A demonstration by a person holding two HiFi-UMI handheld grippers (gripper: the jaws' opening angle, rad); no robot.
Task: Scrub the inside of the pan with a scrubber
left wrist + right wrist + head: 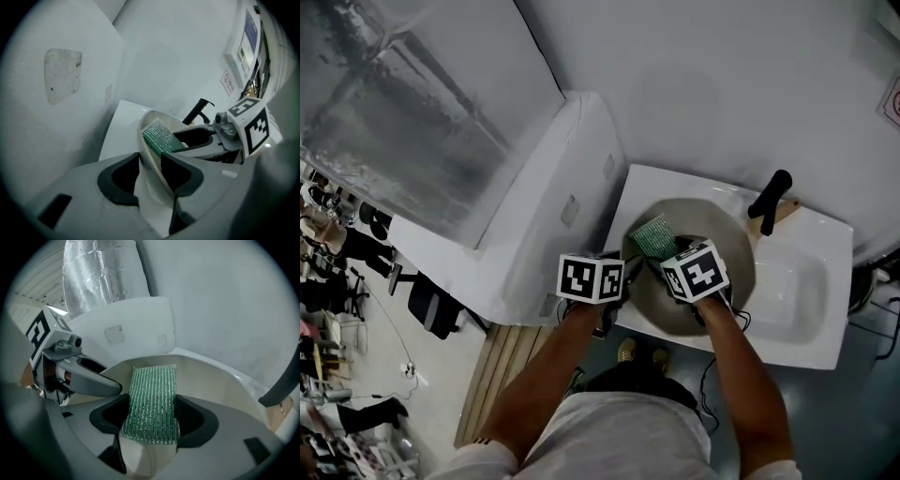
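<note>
A grey-beige pan (729,246) lies in the white sink (802,286), its black handle (770,194) pointing to the far right. My right gripper (670,251) is shut on a green mesh scrubber (153,399), which lies flat against the pan's inner wall (211,385) near the far-left rim. My left gripper (150,173) straddles the pan's near-left rim (149,140), one pad outside and one inside, both against the wall. From the left gripper view the scrubber (161,136) shows inside the pan, with the right gripper (201,138) behind it.
A white cabinet (534,206) stands against the sink's left side. A foil-wrapped duct (394,103) rises at the far left. A wooden piece (780,216) lies under the pan handle. The wall runs close behind the sink.
</note>
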